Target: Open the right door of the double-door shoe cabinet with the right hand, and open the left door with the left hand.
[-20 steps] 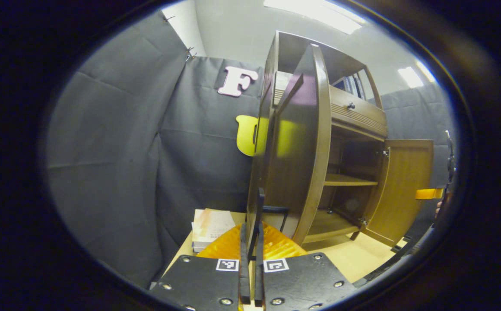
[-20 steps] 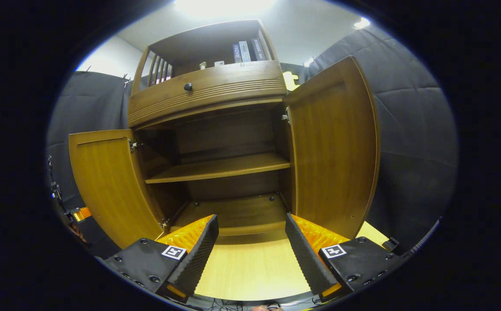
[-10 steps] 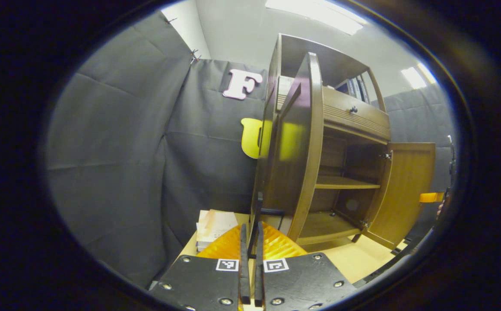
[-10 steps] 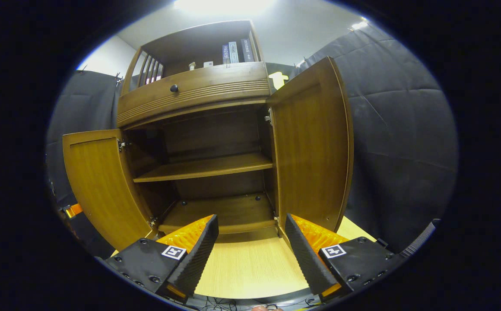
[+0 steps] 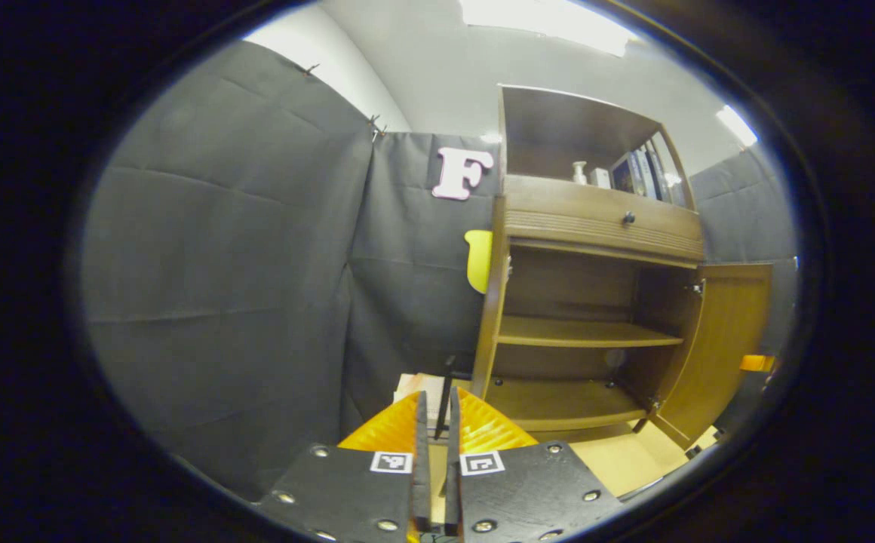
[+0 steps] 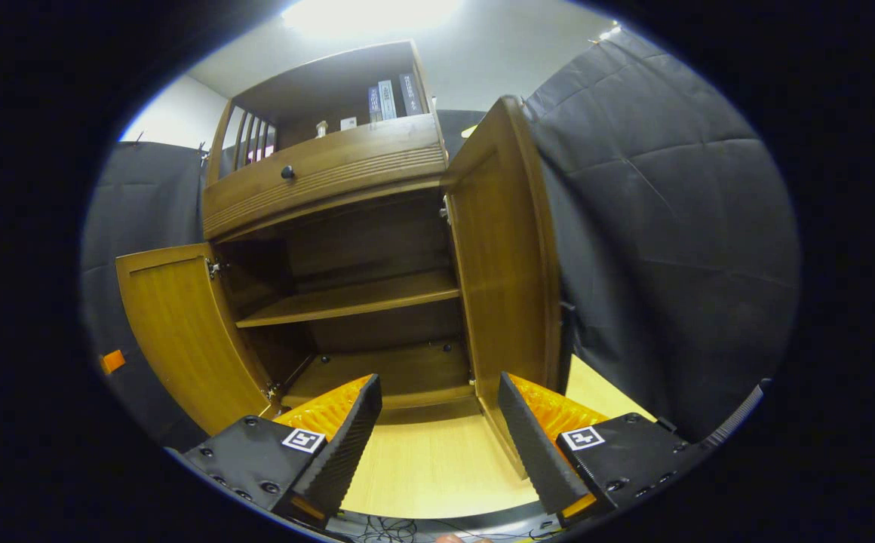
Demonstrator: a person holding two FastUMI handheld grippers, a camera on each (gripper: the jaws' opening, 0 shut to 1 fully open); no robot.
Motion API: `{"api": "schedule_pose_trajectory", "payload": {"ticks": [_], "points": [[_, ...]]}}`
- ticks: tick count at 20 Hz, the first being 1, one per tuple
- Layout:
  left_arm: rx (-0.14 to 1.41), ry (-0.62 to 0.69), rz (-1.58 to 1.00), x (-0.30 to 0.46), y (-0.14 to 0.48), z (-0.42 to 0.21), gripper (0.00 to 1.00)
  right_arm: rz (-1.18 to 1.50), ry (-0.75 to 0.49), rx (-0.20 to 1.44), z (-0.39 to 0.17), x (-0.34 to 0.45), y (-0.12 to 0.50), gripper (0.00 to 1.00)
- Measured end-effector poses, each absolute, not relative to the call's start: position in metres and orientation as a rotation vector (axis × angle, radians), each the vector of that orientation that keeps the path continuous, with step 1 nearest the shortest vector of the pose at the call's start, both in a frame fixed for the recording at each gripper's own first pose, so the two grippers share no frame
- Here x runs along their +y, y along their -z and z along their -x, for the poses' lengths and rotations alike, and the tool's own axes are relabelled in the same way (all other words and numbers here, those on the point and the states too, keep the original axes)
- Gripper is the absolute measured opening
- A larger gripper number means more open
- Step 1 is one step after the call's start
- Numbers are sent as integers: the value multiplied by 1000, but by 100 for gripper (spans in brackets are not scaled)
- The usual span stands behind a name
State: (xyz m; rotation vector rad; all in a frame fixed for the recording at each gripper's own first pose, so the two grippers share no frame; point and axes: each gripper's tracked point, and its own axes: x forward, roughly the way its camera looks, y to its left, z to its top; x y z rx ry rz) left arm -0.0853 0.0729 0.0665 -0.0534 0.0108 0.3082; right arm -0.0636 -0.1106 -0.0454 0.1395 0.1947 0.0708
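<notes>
I clamp my left gripper (image 5: 435,422) narrowly on the left door's (image 5: 487,317) thin handle (image 5: 445,386), swinging it edge-on from the shoe cabinet (image 6: 332,249). My right gripper (image 6: 437,422) hangs wide and empty before the cabinet, its right door (image 6: 501,256) already open.

Black screwed gripper plates (image 5: 437,483), square markers

**Brown cabinet, grey booth, pale wood table**

The shoe cabinet (image 6: 347,226) ahead of the right gripper (image 6: 437,445) is dark glossy brown outside, and both door (image 6: 181,332) insides are a warmer honey-brown with fine grain. Drawer knob (image 6: 287,172) is black. The table (image 6: 422,467) under the fingers is pale yellowish wood. The cloth wall (image 5: 219,302) left of the left gripper (image 5: 435,452) is plain dark grey.
</notes>
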Motion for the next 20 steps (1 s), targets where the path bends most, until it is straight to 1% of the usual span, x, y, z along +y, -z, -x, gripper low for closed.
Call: {"api": "schedule_pose_trajectory", "payload": {"ticks": [1,4,7,10,13,14,18,19,20], "points": [[-4,-318,36,63,-76,87,13,-137,-63,177,65,-120,40,92],[-60,-310,8,19,-102,94,56,-153,-73,143,69,-139,30,92],[-63,-307,-17,-20,-101,94,99,-133,-112,126,71,-147,24,92],[-42,-296,-47,-62,-97,92,99,-117,-169,96,76,-151,13,92],[-37,-307,-25,-90,-93,84,99,-116,-193,86,81,-155,7,92],[-35,-299,-3,-101,-91,82,99,-112,-192,88,82,-156,8,98],[-101,-294,-6,-111,-103,74,99,-93,-179,99,83,-156,10,98],[-101,-278,-4,-113,-102,69,99,-90,-172,92,82,-155,7,92],[-81,-258,6,-114,-94,63,99,-86,-165,82,80,-153,3,92]]}}
